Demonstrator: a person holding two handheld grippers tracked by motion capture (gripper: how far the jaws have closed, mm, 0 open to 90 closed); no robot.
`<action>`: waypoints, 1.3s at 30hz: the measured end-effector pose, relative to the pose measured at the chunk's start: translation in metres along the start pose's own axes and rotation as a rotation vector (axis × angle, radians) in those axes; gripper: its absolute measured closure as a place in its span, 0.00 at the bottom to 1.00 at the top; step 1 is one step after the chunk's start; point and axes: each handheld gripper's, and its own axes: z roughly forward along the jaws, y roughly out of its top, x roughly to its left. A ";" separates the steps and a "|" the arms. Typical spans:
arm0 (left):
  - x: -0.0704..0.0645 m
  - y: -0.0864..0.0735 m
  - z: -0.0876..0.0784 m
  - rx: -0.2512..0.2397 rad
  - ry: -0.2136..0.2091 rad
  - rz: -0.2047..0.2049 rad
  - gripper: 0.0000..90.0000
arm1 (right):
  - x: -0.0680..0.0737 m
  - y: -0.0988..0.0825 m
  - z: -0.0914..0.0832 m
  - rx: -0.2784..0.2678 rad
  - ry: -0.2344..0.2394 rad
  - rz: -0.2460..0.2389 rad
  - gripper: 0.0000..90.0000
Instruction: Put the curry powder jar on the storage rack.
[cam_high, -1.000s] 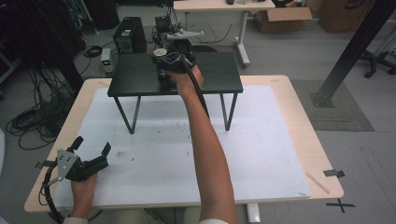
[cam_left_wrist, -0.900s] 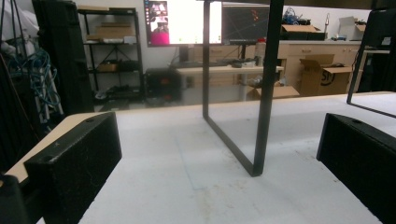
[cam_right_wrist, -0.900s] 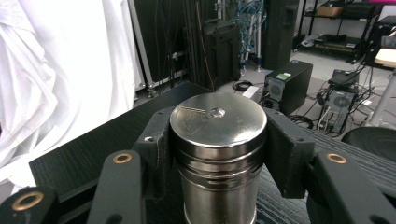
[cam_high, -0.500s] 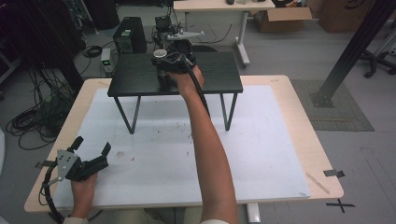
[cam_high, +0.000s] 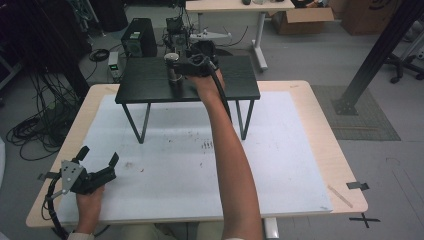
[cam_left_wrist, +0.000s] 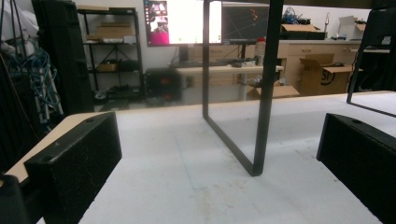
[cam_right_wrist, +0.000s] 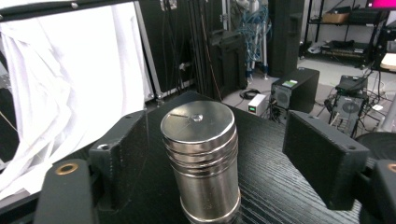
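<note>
Two grippers work at very different ranges in the high view. The right gripper (cam_high: 186, 66) is stretched out over the black stand (cam_high: 145, 85), and the steel can (cam_high: 173, 70) stands upright just at its tips. The left gripper (cam_high: 97, 162) sits back near the person's edge of the table (cam_high: 310, 105), jaws spread, with nothing between them and nothing close ahead of it.

One leg (cam_left_wrist: 261, 93) of the stand rises straight ahead in the left gripper view, well beyond the open jaws, which hold only air above the white mat (cam_left_wrist: 187, 186).

In the right gripper view the can (cam_right_wrist: 201, 158) stands between the two jaws, closer to the left one, with a clear gap on each side. So the jaws are wide open and grip nothing; neither pad touches the metal as far as I can tell.

My judgement: the reach is done and the jaws bracket the can, but the grasp is not yet made. Closing, lifting and moving the can remain.
</note>
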 end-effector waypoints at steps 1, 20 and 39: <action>0.000 0.000 0.000 0.001 0.000 0.002 0.00 | 0.000 0.001 -0.002 -0.007 0.000 -0.001 0.21; 0.000 0.000 0.000 0.001 0.000 0.002 0.00 | -0.015 0.001 -0.067 -0.074 -0.101 0.023 0.00; 0.000 0.000 0.000 -0.003 -0.001 0.002 0.00 | -0.019 -0.021 -0.139 -0.132 -0.151 0.031 0.01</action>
